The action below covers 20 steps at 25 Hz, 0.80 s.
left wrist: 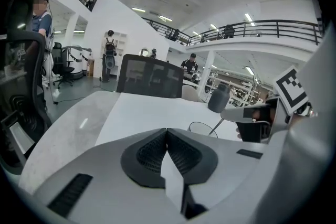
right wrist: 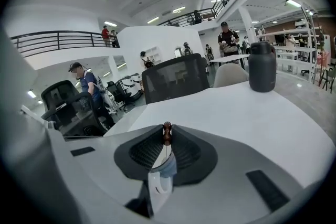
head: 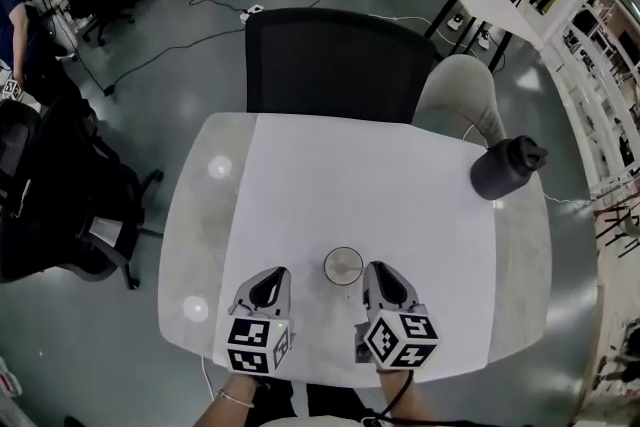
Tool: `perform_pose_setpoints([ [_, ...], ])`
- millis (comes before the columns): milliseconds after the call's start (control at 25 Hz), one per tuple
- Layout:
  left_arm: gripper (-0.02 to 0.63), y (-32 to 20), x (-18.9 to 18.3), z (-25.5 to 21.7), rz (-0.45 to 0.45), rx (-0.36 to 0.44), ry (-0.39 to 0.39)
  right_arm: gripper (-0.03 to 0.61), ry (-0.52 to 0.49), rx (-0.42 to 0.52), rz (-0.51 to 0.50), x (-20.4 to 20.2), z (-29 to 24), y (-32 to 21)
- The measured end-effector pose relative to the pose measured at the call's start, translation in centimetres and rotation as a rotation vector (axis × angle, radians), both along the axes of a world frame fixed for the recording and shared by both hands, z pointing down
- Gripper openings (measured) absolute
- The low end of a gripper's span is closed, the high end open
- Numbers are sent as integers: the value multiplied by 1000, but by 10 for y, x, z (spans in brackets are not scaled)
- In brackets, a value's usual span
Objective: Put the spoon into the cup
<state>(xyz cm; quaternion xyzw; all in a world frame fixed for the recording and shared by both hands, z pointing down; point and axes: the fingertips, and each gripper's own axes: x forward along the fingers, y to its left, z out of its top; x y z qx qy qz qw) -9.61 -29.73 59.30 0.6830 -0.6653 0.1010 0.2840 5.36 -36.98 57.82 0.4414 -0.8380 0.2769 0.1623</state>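
Note:
A clear glass cup (head: pixel 343 266) stands on the white mat near the table's front edge, between my two grippers. My right gripper (head: pixel 380 271) is just right of the cup, shut on a thin metal spoon (right wrist: pixel 167 132) whose brown bead tip pokes out at the jaw tips. In the left gripper view the spoon (left wrist: pixel 216 126) slants down from the right gripper (left wrist: pixel 247 115) to the rim of the cup (left wrist: pixel 203 129); I cannot tell how deep it reaches. My left gripper (head: pixel 271 275) sits left of the cup, its jaws (left wrist: pixel 167 132) shut with nothing between them.
A black bottle (head: pixel 505 167) stands at the table's right edge. A black office chair (head: pixel 335 65) and a beige chair (head: pixel 462 95) are at the far side of the round table (head: pixel 195 215). More chairs and people are off to the left.

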Motion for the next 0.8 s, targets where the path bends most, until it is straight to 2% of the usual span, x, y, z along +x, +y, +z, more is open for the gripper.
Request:
perform_pose_setpoints([
  [280, 18, 5, -6, 14, -24, -34, 8, 67, -7, -22, -37, -11, 14, 3],
  [800, 20, 6, -4, 18, -32, -47, 15, 67, 5, -35, -52, -13, 20, 2],
])
